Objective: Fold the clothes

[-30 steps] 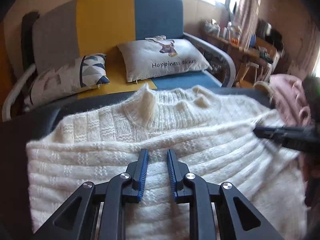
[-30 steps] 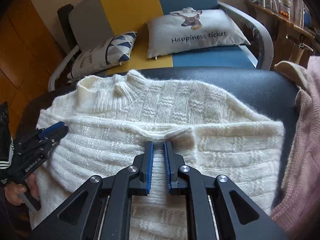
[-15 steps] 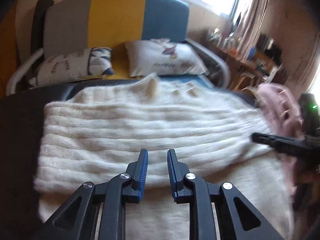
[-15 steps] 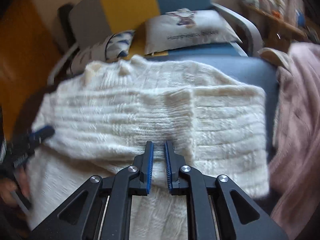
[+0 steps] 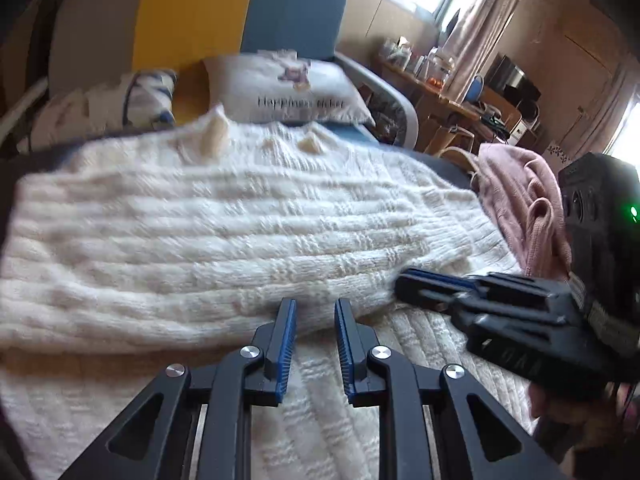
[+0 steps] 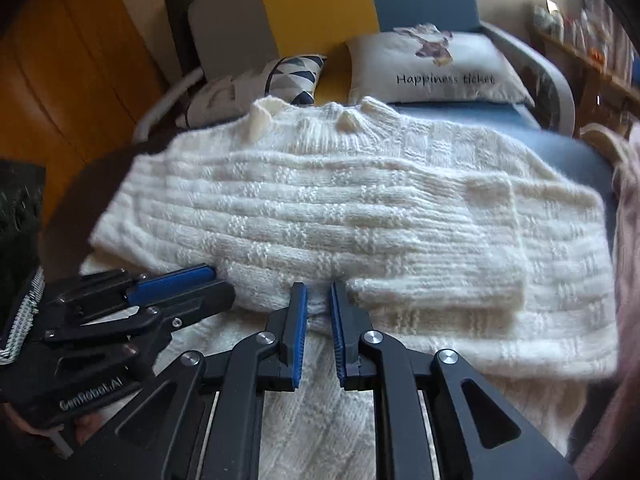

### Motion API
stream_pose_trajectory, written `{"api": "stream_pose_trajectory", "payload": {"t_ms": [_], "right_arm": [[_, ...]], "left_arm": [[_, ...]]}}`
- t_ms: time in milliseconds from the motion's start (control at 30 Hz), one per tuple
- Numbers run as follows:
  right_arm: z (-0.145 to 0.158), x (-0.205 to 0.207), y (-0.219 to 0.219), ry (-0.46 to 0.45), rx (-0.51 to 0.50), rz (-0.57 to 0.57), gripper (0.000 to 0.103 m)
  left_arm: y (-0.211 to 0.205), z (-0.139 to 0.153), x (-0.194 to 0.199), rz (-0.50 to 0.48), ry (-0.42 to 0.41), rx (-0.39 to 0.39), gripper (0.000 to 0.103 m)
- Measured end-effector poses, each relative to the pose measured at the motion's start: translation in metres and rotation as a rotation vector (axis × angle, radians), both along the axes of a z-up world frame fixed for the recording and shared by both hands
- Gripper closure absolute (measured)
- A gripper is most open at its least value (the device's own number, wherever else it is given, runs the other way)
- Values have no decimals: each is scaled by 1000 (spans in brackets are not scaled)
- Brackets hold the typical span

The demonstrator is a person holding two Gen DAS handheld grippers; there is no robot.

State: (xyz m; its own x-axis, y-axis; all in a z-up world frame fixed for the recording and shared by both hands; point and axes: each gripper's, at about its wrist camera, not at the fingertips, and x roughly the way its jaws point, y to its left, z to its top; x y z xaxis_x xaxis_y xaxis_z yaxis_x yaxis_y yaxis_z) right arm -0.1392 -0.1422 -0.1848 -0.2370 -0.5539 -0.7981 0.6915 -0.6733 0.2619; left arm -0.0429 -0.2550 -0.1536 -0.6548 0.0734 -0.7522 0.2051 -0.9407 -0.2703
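The cream knitted sweater (image 6: 352, 216) lies spread on a dark padded surface (image 6: 568, 152), its collar toward the far edge, where the sofa (image 6: 316, 8) with two cushions stands behind, and its lower part runs toward the near edge under both grippers. A thick folded layer lies across its middle, the fold's near edge running side to side just ahead of the fingertips. A pink garment (image 5: 520, 208) is heaped at the surface's right edge, just beside the sweater.

The left gripper (image 5: 315, 308) has its jaws narrowly apart, tips at the fold's edge; the knit shows beyond and below them, but whether the pads pinch it cannot be told. The right gripper (image 6: 318, 292) is narrower still, and a small ridge of knit appears bunched between its blue pads (image 6: 298, 320), so it seems to be pinching the fold edge. In each view the other gripper lies low against the same edge.

The sweater looks soft, bulky and fuzzy, probably light for its size. It should drape and sag between two held points, and its loose stitches may stretch or snag. The best hold is likely the doubled fold edge, well apart on both sides, pinching both layers so the top one does not slide.
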Motion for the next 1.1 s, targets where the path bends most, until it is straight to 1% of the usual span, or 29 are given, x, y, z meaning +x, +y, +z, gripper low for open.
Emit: {"api": "stream_pose_trajectory", "payload": {"t_ms": [67, 100, 133, 167, 200, 233, 267, 300, 333, 367, 433, 467, 567, 600, 633, 667, 700, 733, 800, 833, 867, 900, 933, 1000, 1100], "right_arm": [[13, 5, 13, 67, 20, -16, 89], [18, 5, 21, 99, 28, -43, 89], [23, 4, 29, 130, 36, -72, 89], [25, -1, 38, 134, 25, -100, 89], [26, -6, 46, 135, 12, -128, 83], [22, -14, 49, 115, 16, -144, 78], [16, -22, 52, 91, 22, -158, 68], [11, -30, 54, 68, 28, -172, 60], [6, -39, 56, 45, 34, -187, 58], [0, -47, 59, 22, 40, -201, 56], [-7, -46, 52, 52, 111, -166, 56], [-3, -44, 49, 75, 130, -158, 56], [26, -39, 48, 144, 58, -168, 56], [36, -38, 47, 170, 35, -169, 53], [41, -41, 40, 170, 10, -145, 50], [46, -43, 31, 166, -16, -118, 47], [50, -46, 23, 163, -41, -90, 47], [45, -52, 12, 142, -28, -89, 47], [19, -70, -3, 61, 30, -113, 47], [-1, -81, -7, 21, 84, -145, 47], [-4, -79, -6, 40, 69, -143, 45], [-5, -76, -4, 66, 46, -137, 41], [-3, -74, -4, 64, 53, -124, 40], [5, -68, -7, 92, 80, -108, 39], [24, -55, -14, 151, 45, -76, 39]], "left_arm": [[-6, 11, 19, 43, 44, -46, 84], [-15, 15, 29, 75, 62, -58, 84], [-25, 18, 38, 110, 71, -71, 83], [-37, 17, 42, 153, 61, -90, 80], [-48, 16, 46, 196, 51, -109, 79], [-60, 14, 50, 240, 33, -124, 78], [-73, 7, 54, 285, -5, -129, 77], [-87, 0, 57, 330, -43, -134, 77], [-99, -6, 60, 364, -76, -129, 77], [-107, -12, 63, 367, -82, -101, 77], [-112, -7, 69, 362, -51, -86, 77], [-113, -3, 72, 363, -35, -85, 77], [-117, 14, 80, 377, 33, -89, 76], [-120, 19, 80, 378, 52, -89, 75], [-123, 22, 80, 380, 64, -94, 74], [-128, 22, 77, 389, 56, -111, 74], [-133, 19, 72, 398, 33, -124, 74], [-140, 13, 65, 402, 0, -122, 73], [-152, -5, 54, 397, -95, -112, 73], [-155, -10, 55, 398, -99, -107, 73], [-156, -11, 58, 396, -73, -99, 73], [-156, -9, 62, 393, -53, -94, 73], [-157, -7, 66, 395, -32, -86, 73], [-164, -2, 76, 421, 15, -59, 73], [-176, 7, 80, 442, 43, -42, 72]]}}
